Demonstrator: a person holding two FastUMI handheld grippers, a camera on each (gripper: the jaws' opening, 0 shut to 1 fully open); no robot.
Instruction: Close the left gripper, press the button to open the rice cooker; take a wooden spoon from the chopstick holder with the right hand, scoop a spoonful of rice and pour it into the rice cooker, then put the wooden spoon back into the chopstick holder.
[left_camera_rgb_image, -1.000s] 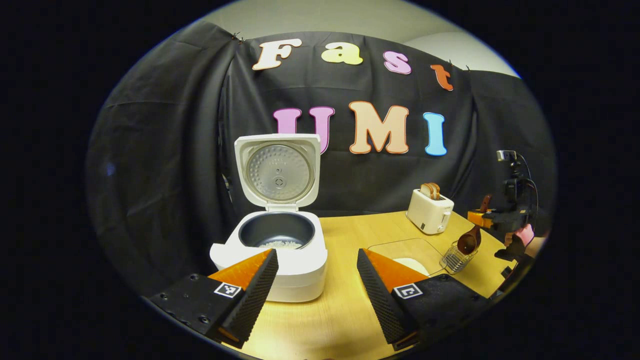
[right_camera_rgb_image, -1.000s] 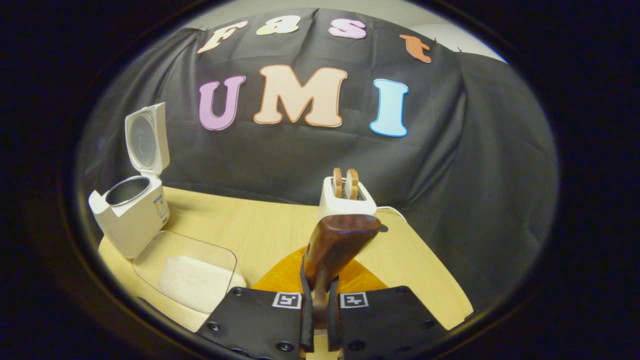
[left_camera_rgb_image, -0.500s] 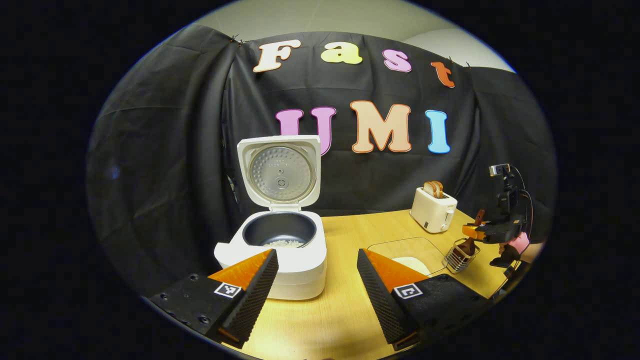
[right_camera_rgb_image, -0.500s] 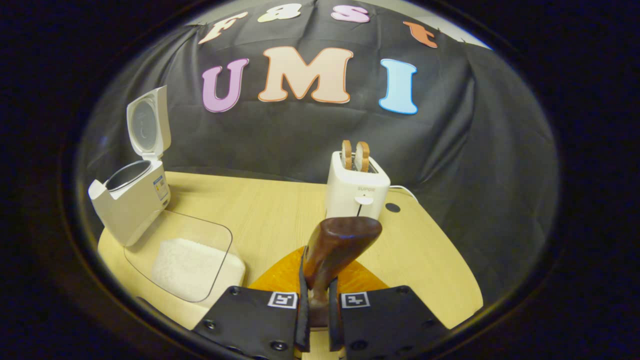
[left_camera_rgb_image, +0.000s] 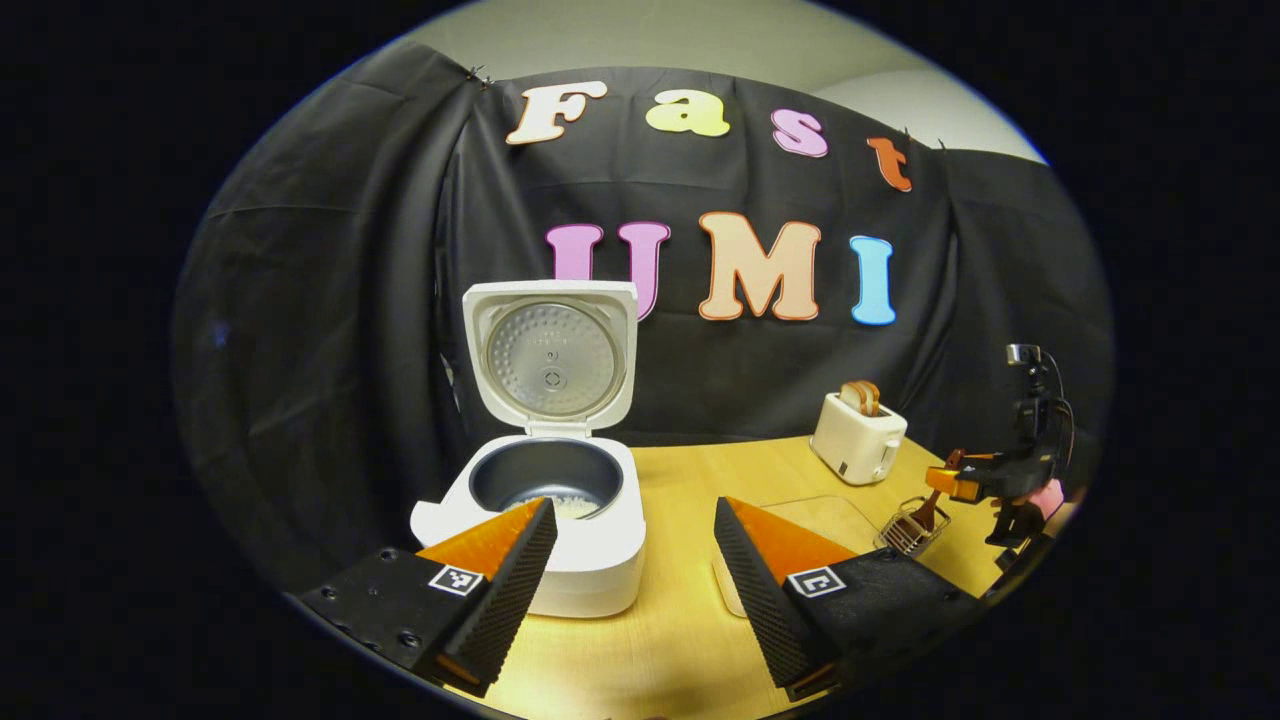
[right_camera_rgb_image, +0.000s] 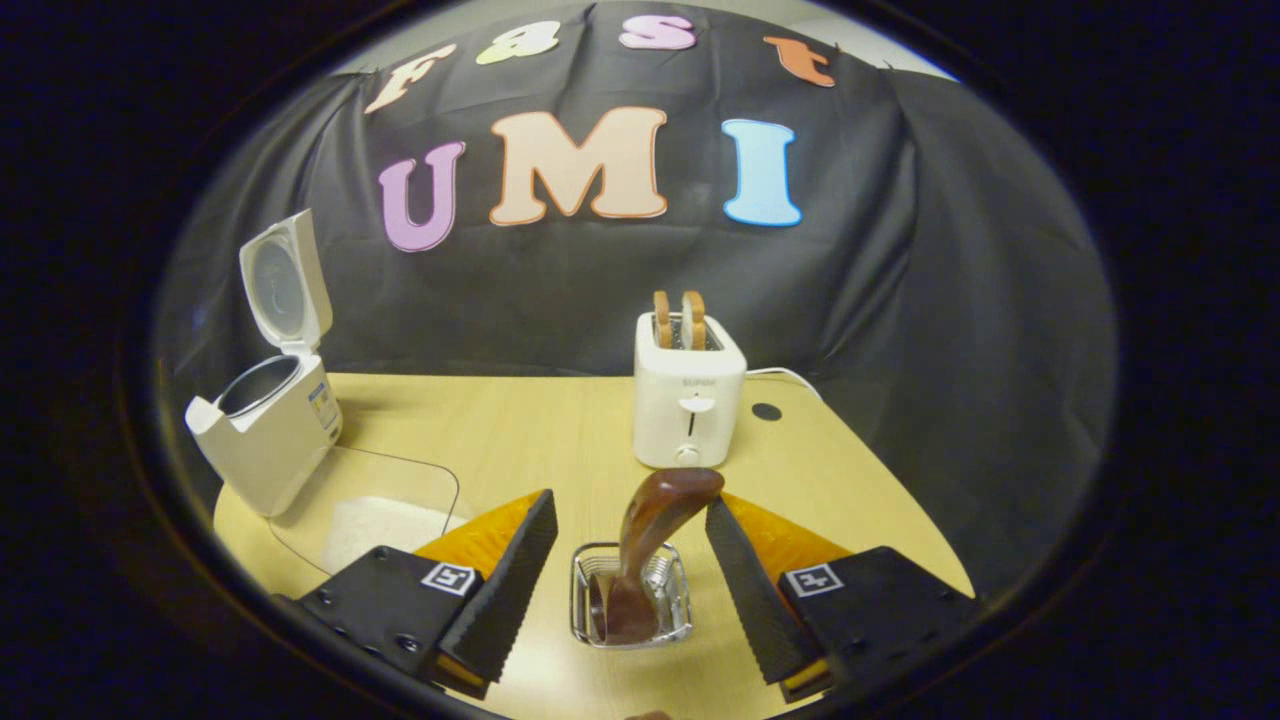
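wooden spoon stands in chopstick holder

Left gripper fingers spread; right gripper fingers spread.

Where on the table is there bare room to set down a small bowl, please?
Bare table lies between the rice cooker and the toaster, behind the clear rice container. It is crowded at the front, where the chopstick holder with its wooden spoon sits between the open right tongs.

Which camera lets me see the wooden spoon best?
The right gripper view: the wooden spoon stands close up in the chopstick holder, between open fingers. In the left gripper view the spoon is tiny, far off at the right.
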